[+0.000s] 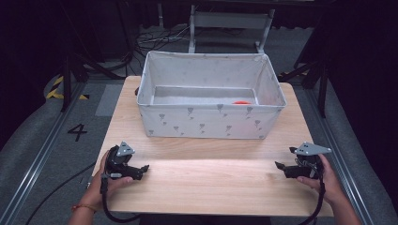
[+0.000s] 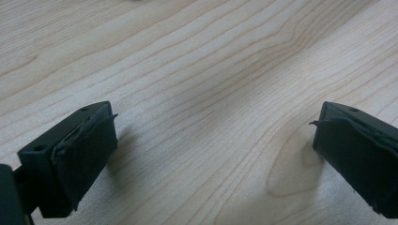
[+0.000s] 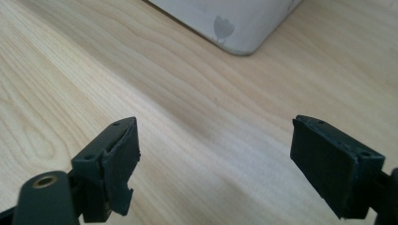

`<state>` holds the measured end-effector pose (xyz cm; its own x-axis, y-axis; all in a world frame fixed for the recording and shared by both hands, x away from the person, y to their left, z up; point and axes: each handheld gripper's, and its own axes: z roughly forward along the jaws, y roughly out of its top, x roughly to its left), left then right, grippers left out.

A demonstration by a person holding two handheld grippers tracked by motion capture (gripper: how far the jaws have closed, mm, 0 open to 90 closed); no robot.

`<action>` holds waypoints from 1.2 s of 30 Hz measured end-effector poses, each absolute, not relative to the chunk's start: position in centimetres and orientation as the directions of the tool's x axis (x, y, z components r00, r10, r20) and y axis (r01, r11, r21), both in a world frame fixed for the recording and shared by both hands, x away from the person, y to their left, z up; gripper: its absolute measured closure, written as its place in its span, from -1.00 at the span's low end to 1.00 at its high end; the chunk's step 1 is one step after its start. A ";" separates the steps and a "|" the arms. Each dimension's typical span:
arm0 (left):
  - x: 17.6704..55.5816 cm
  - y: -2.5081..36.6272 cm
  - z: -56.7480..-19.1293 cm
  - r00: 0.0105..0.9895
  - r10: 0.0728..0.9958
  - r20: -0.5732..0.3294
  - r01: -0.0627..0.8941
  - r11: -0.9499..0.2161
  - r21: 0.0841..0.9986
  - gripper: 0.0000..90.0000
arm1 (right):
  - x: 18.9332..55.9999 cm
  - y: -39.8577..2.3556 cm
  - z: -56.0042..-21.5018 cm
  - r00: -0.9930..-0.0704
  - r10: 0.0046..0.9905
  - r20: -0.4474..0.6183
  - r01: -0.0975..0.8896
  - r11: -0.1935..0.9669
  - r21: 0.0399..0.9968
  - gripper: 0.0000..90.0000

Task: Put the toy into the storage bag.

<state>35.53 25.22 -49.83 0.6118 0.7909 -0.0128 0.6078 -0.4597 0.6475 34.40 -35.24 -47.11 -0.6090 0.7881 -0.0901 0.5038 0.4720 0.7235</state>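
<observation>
While both are held low over the desk [image 1: 206, 183], left tongs [image 1: 143, 169] spread wide, nothing gripped, right tongs [image 1: 280, 166] likewise, fabric bin [image 1: 211, 123] set beyond, between them, orange item [image 1: 241, 102] seen inside.

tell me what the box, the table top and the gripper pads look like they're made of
Box: looks like soft fabric, pale grey with a small printed motif; its rim sags slightly. Table top: light wood or wood-look laminate, matt, with visible grain and a knot. Pads of the left gripper: black, matt, probably rubber or foam; edges look frayed.

High view overhead, gripper views close, sharing table [image 1: 202, 178]
</observation>
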 end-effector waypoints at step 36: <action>35.6 25.1 -49.8 0.605 0.796 -0.021 0.616 -0.451 0.646 -1.00 | 32.0 -37.6 -50.4 -0.501 0.865 0.017 0.602 0.334 0.725 -0.66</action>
<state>35.57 25.13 -49.85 0.6051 0.7959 -0.0209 0.6156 -0.4511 0.6461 32.00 -37.65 -50.40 -0.5007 0.8654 0.0172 0.6019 0.3338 0.7255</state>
